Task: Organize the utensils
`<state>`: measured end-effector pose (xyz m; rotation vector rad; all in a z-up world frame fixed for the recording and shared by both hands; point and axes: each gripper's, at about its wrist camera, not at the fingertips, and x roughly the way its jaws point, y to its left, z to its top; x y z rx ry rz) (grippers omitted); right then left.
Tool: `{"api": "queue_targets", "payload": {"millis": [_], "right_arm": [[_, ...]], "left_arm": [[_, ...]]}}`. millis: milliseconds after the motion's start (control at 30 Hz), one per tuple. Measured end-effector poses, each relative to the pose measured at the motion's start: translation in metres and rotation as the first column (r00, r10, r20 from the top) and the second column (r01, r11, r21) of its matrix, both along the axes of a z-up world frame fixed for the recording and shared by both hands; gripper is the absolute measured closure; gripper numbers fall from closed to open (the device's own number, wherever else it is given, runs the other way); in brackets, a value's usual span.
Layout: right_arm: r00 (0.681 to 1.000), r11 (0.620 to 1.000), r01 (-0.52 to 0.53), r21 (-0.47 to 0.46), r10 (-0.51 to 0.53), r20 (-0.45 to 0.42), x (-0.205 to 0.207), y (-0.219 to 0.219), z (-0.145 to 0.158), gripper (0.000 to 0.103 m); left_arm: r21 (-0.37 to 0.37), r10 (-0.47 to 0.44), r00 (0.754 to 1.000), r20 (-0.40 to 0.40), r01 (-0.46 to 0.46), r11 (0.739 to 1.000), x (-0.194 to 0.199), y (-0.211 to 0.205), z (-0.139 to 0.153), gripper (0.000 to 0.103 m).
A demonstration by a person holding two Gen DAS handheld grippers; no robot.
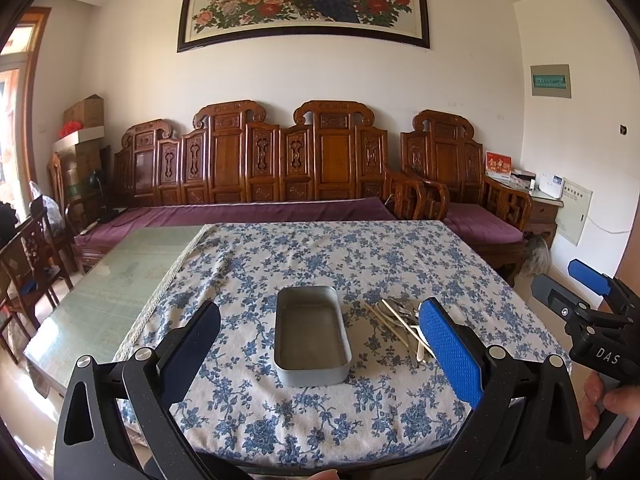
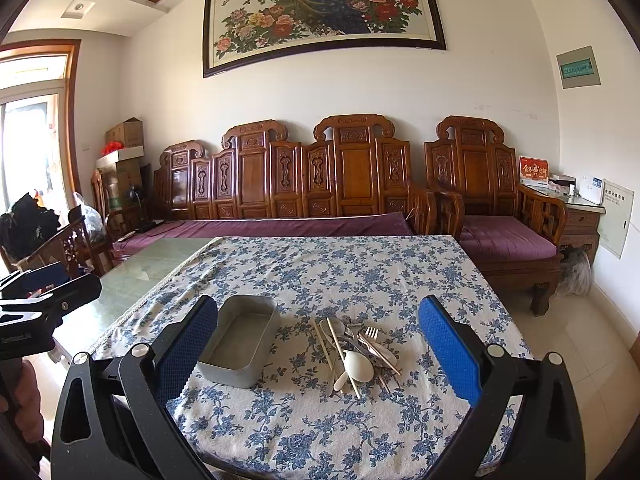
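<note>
An empty grey metal tin [image 1: 312,334] [image 2: 240,340] sits on the blue-flowered tablecloth [image 1: 320,256] [image 2: 360,272]. Right of it lies a pile of utensils [image 1: 400,322] [image 2: 354,350]: spoons, a fork and chopsticks, metal and cream-coloured. My left gripper [image 1: 320,354] hovers open near the table's front edge, its fingers framing the tin. My right gripper [image 2: 318,350] is open too, with the pile between its fingers, above the cloth. Neither holds anything. Each gripper shows at the other view's side edge.
The cloth covers the right part of a glass-topped table [image 1: 116,280] [image 2: 148,264]. A carved wooden sofa [image 1: 256,168] with purple cushions and an armchair [image 1: 472,184] stand behind. Wooden chairs [image 1: 28,256] sit at the left.
</note>
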<state>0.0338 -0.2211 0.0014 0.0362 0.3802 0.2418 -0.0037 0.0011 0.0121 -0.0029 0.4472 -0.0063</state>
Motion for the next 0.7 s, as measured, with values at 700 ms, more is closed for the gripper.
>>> {"api": "queue_targets", "payload": {"millis": [700], "right_arm": [[1.0, 1.0, -0.003, 0.001, 0.003, 0.001, -0.0004, -0.0004, -0.002, 0.003]], "left_arm": [[-0.001, 0.0, 1.0, -0.001, 0.0, 1.0, 0.0013, 0.0002, -0.0017, 0.007]]}}
